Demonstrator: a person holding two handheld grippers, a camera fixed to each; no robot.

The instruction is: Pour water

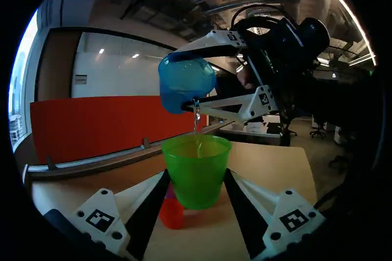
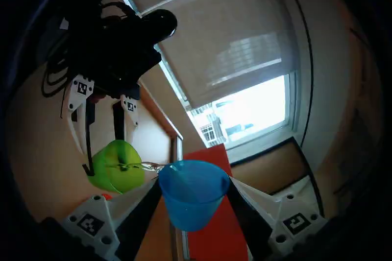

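2 cups are in play. The blue cup [image 1: 186, 84] is tipped on its side above the green cup [image 1: 196, 187], and a thin stream of water [image 1: 196, 121] falls from its lip into the green cup's open mouth (how full the green cup is cannot be told through its wall). The green cup stands upright over the wooden table [image 1: 274, 163], pinched between the 2 fingers of the left gripper [image 1: 197, 173], which press on its sides. The right gripper [image 1: 179, 82] clamps the blue cup, 1 finger on each side of it. A small red cup [image 1: 171, 213] sits on the table just beside the green cup's base.
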